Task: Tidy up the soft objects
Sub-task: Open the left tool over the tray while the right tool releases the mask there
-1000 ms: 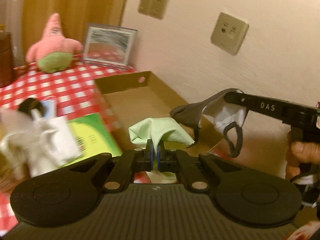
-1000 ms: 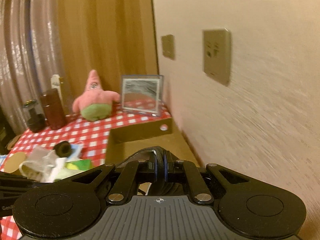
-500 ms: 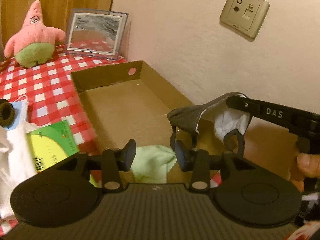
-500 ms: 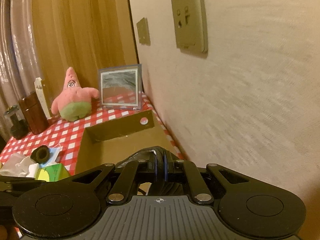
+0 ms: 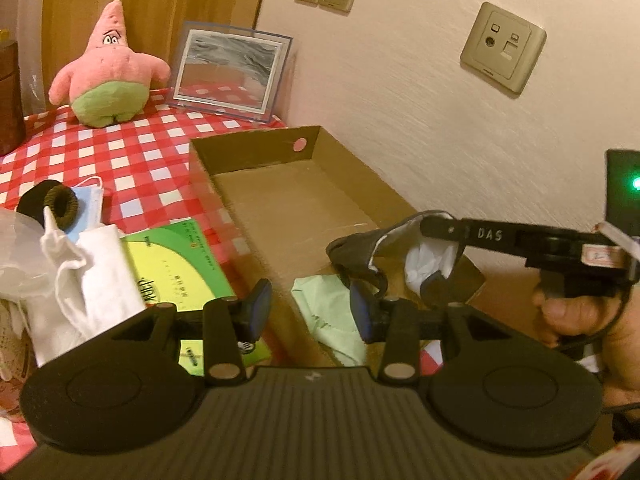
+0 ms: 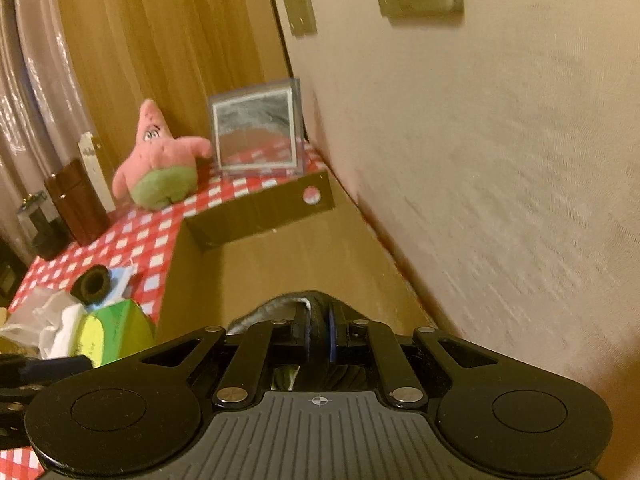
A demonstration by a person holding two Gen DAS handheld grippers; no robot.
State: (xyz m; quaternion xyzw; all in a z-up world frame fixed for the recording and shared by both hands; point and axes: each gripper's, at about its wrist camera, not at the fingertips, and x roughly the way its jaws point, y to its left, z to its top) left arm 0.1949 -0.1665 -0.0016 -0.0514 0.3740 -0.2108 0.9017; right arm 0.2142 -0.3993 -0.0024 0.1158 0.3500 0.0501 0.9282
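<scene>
A pale green cloth (image 5: 332,312) lies crumpled in the near end of the open cardboard box (image 5: 256,152). My left gripper (image 5: 310,304) stands open just above it, with nothing pressed between its blue pads. From the right, my right gripper (image 5: 434,224) holds a dark grey face mask (image 5: 360,244) with a white lining over the box, above the green cloth. In the right wrist view its jaws (image 6: 319,332) are starting to open, and the mask (image 6: 272,308) still sits between the pads. A hand (image 5: 576,316) grips the right tool.
On the red checked tablecloth, left of the box, lie white cloths (image 5: 80,272), a green packet (image 5: 176,272), a black hair tie (image 5: 56,204) and a blue mask (image 5: 92,204). A pink starfish plush (image 5: 108,72) and a framed mirror (image 5: 228,72) stand at the back. The wall runs along the box's right side.
My left gripper opened and let the green cloth drop into the box. The right gripper came lower over the box with the dark mask.
</scene>
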